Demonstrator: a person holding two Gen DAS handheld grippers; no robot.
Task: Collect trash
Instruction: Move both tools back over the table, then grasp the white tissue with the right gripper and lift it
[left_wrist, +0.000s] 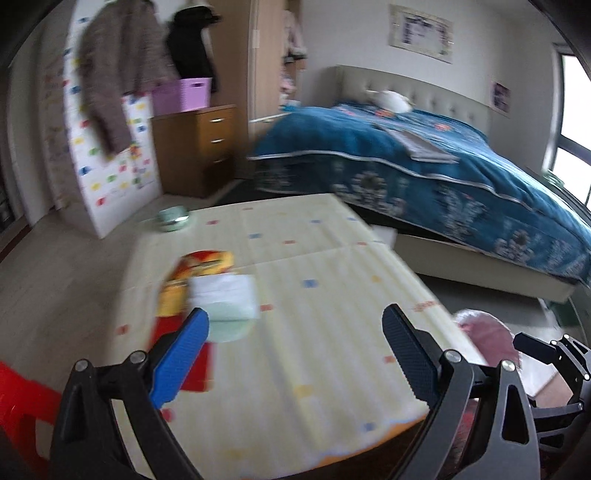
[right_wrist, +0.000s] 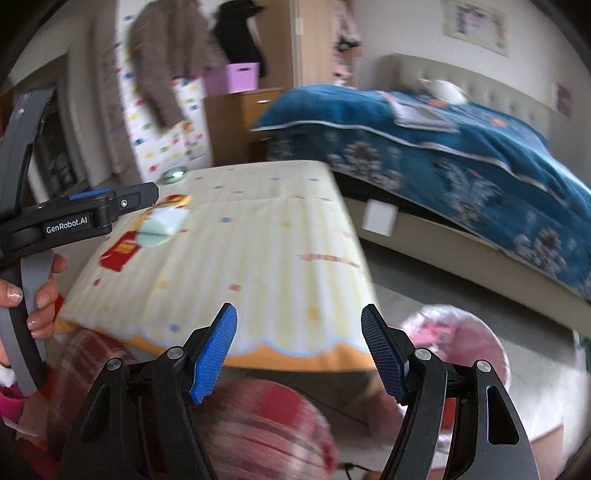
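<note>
Left wrist view: my left gripper (left_wrist: 295, 332) hangs over a low table (left_wrist: 332, 295) covered in a pale yellow cloth with small coloured squares, jaws spread wide and holding nothing. Just beyond my left fingertip (left_wrist: 197, 325), on the near left part of the cloth, lies the trash: a red and yellow wrapper (left_wrist: 195, 266) with a white tissue (left_wrist: 225, 291) and a pale green round piece (left_wrist: 229, 328) on top of it, all blurred. A green bowl (left_wrist: 173, 218) sits at the table's far left corner. To the far right stands a bed (left_wrist: 424, 162) under a blue patterned cover; a wooden drawer unit (left_wrist: 195, 147) with a purple bin (left_wrist: 183, 94) on top stands far left. A pink bag-lined bin (left_wrist: 487, 336) shows on the floor near the table's right edge, beside my right gripper (left_wrist: 546, 350)

Right wrist view: my right gripper (right_wrist: 299, 347) is held short of the table's near edge (right_wrist: 258, 350), jaws apart and empty. The wrapper (right_wrist: 122, 254) and green piece (right_wrist: 159, 229) lie on the far left of the cloth, close under my left gripper (right_wrist: 125, 201), whose jaw gap I cannot tell from this side. My left hand (right_wrist: 40, 291) grips its handle. The pink bin (right_wrist: 454, 332) sits on the floor to the right, near my right finger
</note>
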